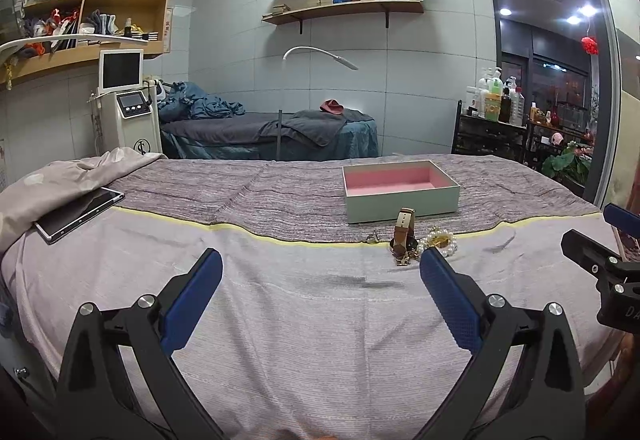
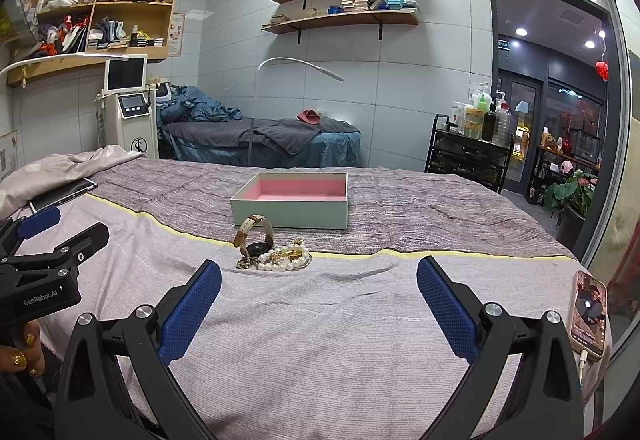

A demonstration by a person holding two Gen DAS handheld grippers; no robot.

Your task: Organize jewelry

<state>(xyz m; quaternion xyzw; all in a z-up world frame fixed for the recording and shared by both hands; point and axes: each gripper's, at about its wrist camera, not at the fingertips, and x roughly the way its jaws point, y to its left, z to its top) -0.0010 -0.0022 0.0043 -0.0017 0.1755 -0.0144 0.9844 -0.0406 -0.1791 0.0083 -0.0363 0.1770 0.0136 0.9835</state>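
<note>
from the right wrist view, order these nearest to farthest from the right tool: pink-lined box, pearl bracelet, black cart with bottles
1. pearl bracelet, just ahead of the right tool, slightly left, on the bedspread.
2. pink-lined box, behind the jewelry pile.
3. black cart with bottles, far right, past the bed.

A bed fills the foreground, and a box sits on it toward its far half, open at the top. Just before the box lies a small heap of jewelry: a watch with its strap arched upward, a pearl bracelet touching it on the right, and a ring a little to the left of the watch. A tablet lies at the bed's left edge, partly under a bunched sheet. A phone lies at the bed's right edge. Behind the bed stands a second bed, with a machine to its left and a cart of bottles to its right. Shelves hang on the wall above.
</note>
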